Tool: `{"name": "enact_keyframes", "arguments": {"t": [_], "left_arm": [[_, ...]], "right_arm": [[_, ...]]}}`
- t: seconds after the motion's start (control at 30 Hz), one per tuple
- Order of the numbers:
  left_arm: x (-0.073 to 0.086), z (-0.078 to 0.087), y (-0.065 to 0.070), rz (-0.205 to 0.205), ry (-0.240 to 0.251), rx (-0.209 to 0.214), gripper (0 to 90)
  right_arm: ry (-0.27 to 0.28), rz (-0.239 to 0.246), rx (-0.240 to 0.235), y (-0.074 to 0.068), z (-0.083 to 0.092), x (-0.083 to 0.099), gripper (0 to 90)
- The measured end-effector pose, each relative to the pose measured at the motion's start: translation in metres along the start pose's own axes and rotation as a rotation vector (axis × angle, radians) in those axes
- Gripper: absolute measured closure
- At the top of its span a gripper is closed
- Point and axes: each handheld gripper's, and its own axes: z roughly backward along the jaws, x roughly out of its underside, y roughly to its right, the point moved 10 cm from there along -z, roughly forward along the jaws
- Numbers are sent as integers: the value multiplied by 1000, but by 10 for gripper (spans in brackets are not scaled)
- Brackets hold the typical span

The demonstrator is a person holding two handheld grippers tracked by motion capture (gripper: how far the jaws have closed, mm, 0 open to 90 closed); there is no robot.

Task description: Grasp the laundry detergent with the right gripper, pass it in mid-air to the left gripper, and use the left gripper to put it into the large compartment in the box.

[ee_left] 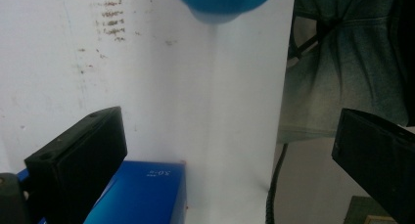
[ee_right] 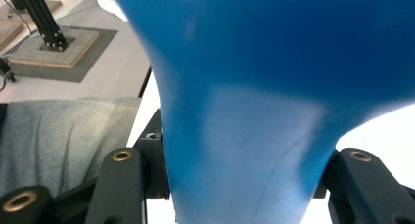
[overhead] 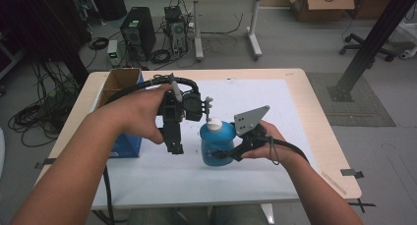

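The right gripper (overhead: pixel 222 154) clamps a blue bottle (overhead: pixel 216 145) with a white cap, upright on the white mat (overhead: pixel 275 136), right of the blue box (ee_left: pixel 142 194). The left gripper (overhead: pixel 175 145), jaws wide apart and empty, hangs between box and bottle. The box's small white print reads roughly "50", upside down.

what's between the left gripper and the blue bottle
Nothing: in the high view only bare white sheet shows in the gap between the left gripper and the blue bottle, which the right gripper holds. The left gripper view shows bare sheet below the bottle too.
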Motion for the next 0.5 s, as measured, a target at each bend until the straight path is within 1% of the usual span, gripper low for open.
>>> {"name": "enact_keyframes", "arguments": {"t": [0.27,0.5], "left_arm": [[-2,-6,1,-1,0,10,2],[-3,-9,1,-7,-5,15,2]], "right_arm": [[24,-20,11,1,-19,-2,456],[28,-28,29,3,-33,-3,455]]}}
